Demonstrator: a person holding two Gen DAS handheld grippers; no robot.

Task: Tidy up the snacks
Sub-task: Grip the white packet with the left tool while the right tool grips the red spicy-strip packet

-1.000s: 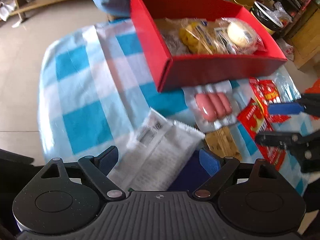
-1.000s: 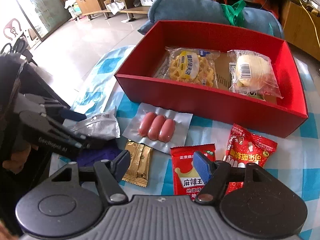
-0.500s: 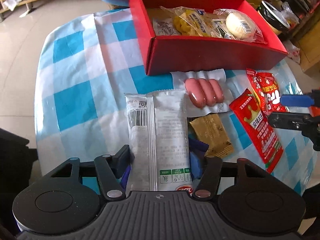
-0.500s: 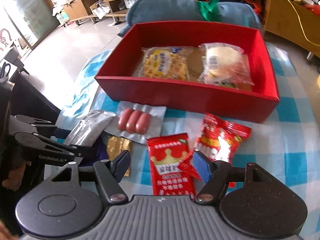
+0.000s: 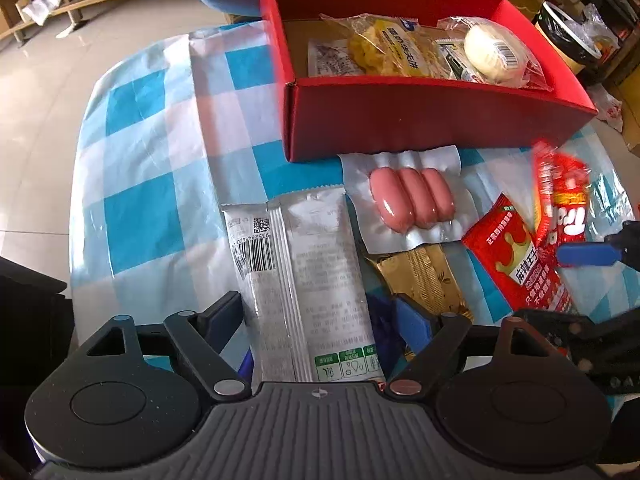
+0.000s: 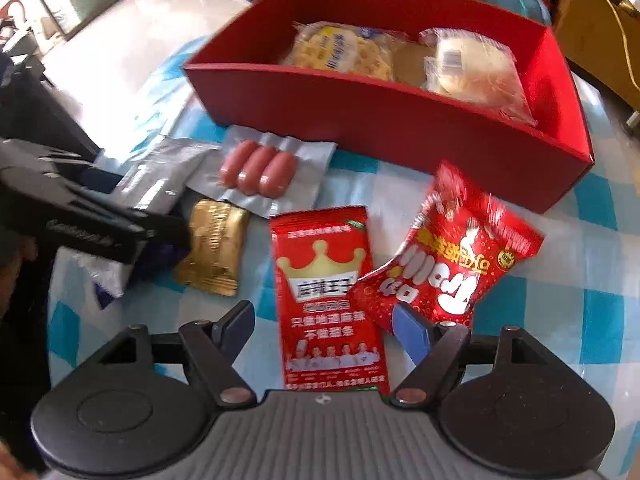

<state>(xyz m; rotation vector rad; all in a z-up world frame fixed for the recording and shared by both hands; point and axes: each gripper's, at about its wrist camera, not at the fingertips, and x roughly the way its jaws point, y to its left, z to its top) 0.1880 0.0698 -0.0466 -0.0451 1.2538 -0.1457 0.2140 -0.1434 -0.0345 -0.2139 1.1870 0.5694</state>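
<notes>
Surface [image 5: 160, 168]: I see it draped in a blue-and-white checked cloth, carrying the box and all the loose packets.
Red box [image 5: 420, 120]: open-topped, at the far side of the surface; my right view shows it too [image 6: 380, 120].
Box contents: a yellow waffle-cake packet [image 5: 384, 50] towards the left and a clear-wrapped round white bun [image 5: 492, 54] towards the right, both lying inside.
Silver packet [image 5: 304, 280]: long, barcode side up, flat on the cloth between my left fingers, its far end near the box's front wall.
Red crown packet [image 6: 326, 292]: flat on the cloth, between my right fingers, lengthwise towards the box.
Red candy bag [image 6: 448, 264]: tilted, blurred, one corner overlapping the crown packet's right edge, its lower edge just beside my right-hand finger pad.
Sausage pack [image 5: 412, 200]: three pink sausages in vacuum foil, just in front of the box.
Gold packet [image 5: 424, 280]: beside the silver packet, partly under the sausage pack's near edge.
Left gripper [image 5: 320, 316]: its fingers have just been opening; they stand apart on either side of the silver packet, not pressing it.
Right gripper [image 6: 328, 328]: its fingers have just been opening; they are spread wide round the crown packet, gripping nothing.
</notes>
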